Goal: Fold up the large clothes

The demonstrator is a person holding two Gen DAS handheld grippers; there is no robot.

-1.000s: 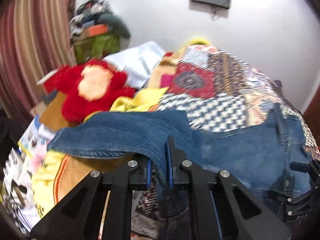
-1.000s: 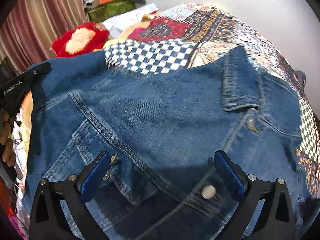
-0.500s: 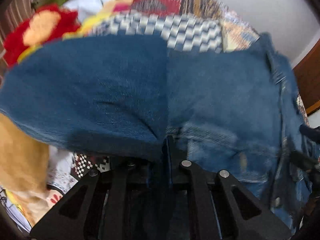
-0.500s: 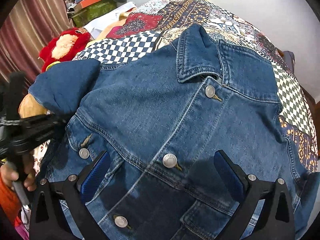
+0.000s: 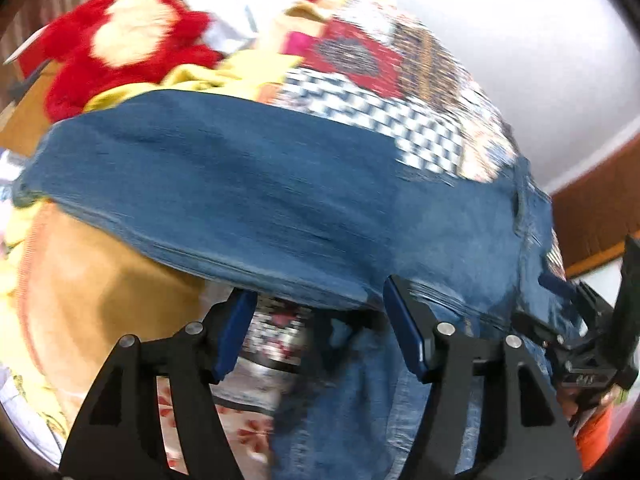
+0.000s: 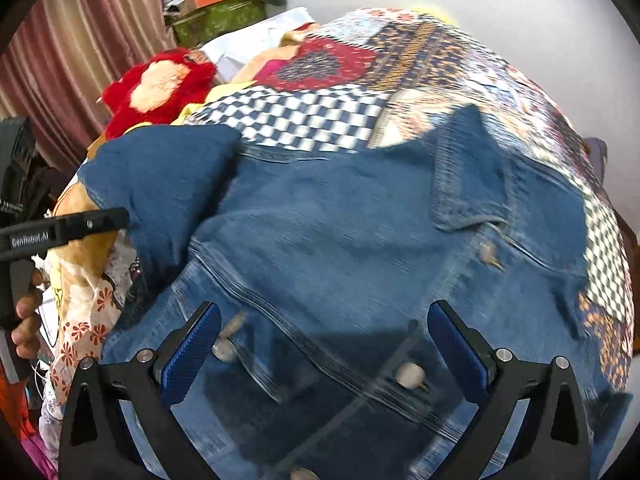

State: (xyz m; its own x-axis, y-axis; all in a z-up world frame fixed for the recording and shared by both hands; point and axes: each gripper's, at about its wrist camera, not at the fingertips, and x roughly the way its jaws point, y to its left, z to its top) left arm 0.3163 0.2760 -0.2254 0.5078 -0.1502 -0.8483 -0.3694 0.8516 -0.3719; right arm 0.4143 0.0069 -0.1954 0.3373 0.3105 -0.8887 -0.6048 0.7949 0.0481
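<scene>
A blue denim jacket (image 6: pixel 360 240) lies front up on the patchwork bedspread (image 6: pixel 320 112), collar toward the far right, metal buttons down the front. Its sleeve (image 5: pixel 240 184) stretches across the left wrist view, folded in toward the body. My left gripper (image 5: pixel 320 320) is opening: its blue pads stand apart just below the sleeve's lower edge and neither presses on the cloth. In the right wrist view the left gripper (image 6: pixel 68 228) reaches in beside the sleeve. My right gripper (image 6: pixel 324 336) hovers open over the jacket's button front, holding nothing. The right gripper (image 5: pixel 580 360) shows at the far right.
A red plush toy (image 6: pixel 160 84) and yellow cloth lie at the bed's far left. A tan cushion (image 5: pixel 100 280) and floral fabric sit under the sleeve. Striped curtains (image 6: pixel 80 40) and a pile of bags (image 6: pixel 224 4) stand behind. Dark wood (image 5: pixel 592 216) lies to the right.
The left gripper, shut on the sleeve before, has carried it down toward the jacket and parted its jaws off the cloth. The right gripper has stayed open over the jacket front.
</scene>
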